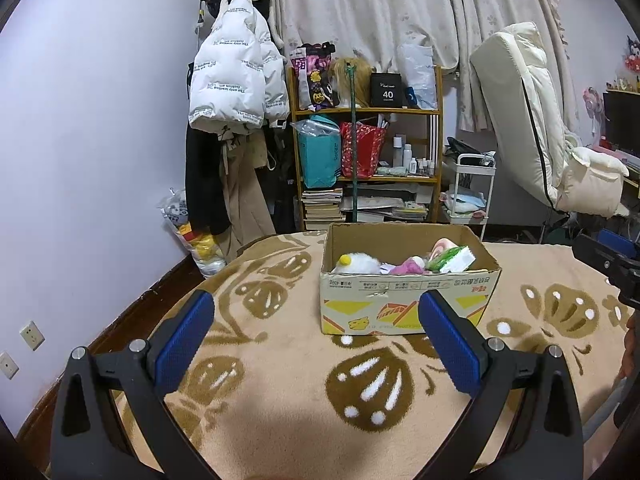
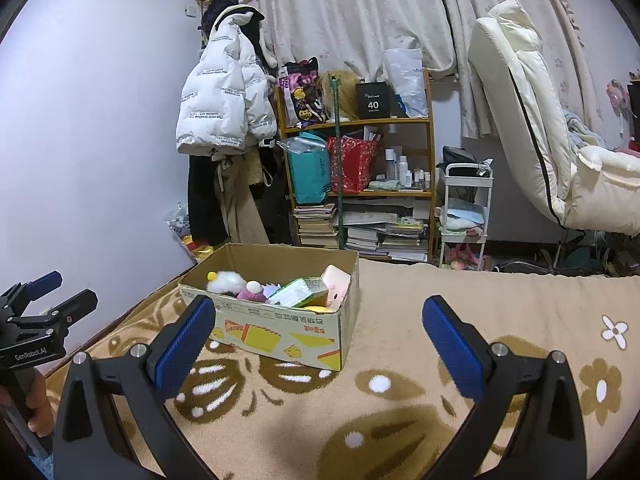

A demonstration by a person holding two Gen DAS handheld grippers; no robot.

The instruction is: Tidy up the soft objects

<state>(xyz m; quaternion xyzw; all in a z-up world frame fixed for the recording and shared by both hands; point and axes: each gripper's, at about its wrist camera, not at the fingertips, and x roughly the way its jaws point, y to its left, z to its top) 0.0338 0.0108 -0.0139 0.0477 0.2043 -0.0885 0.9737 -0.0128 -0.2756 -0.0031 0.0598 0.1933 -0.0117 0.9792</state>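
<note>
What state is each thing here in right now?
Left gripper: open, empty.
Right gripper: open, empty.
Box: open-topped, upright on the blanket.
Soft toys: piled inside the box.
White jacket: hanging.

Soft toys in box, box on blanket, shelf behind

Even indoor light, moderately bright, cool tint on the wall. Source not visible. Both views sharp in the middle, no motion blur. Strong fisheye bending: curtain and wall curve outward, black corners ring each frame. Soft shadow falls on the blanket between the fingers in the left view; a similar dark patch lies on the blanket in the right view. No glare.
</note>
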